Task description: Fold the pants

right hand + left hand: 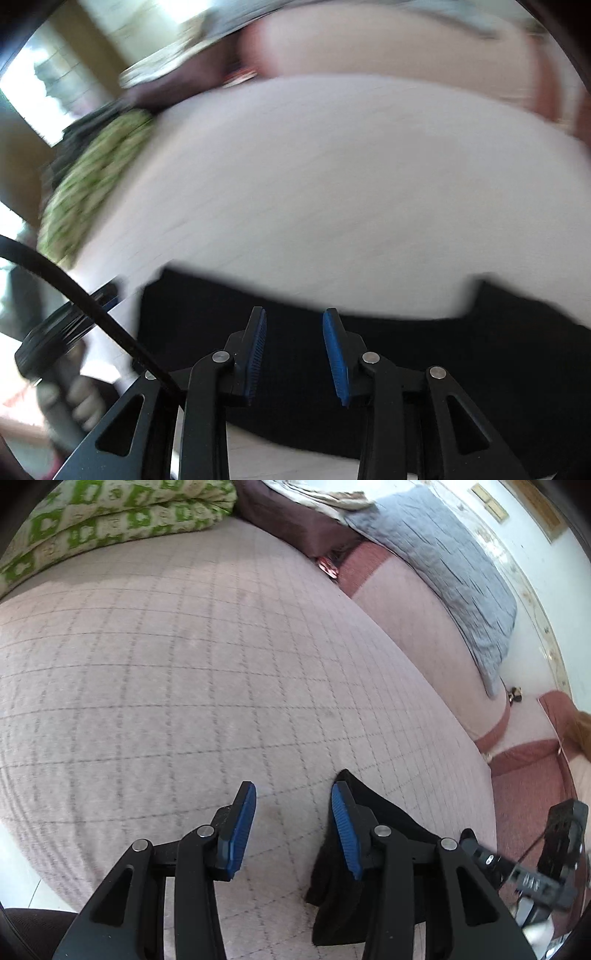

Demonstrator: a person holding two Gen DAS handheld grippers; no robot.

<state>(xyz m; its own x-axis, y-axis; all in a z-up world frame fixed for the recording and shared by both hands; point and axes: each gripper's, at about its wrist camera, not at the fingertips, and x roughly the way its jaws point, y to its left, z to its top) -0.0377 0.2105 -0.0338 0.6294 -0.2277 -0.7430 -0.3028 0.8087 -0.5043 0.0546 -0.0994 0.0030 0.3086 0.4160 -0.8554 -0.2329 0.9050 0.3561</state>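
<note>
Black pants [424,362] lie flat on a pale checked bed cover [184,686], stretched across the near part of the right wrist view. My right gripper [294,325] is open and empty just above them; that view is blurred. In the left wrist view only an end of the pants [391,823] shows, under and beside the right finger. My left gripper [293,797] is open and empty, over the bed cover at that end. The other gripper [546,867] shows at the far right edge.
Green patterned pillows [110,520] lie at the head of the bed. A second bed [424,635] with a grey quilt [443,565] stands to the right across a narrow gap. A dark cushion [291,513] lies at the back. A black cable [92,306] crosses the right wrist view.
</note>
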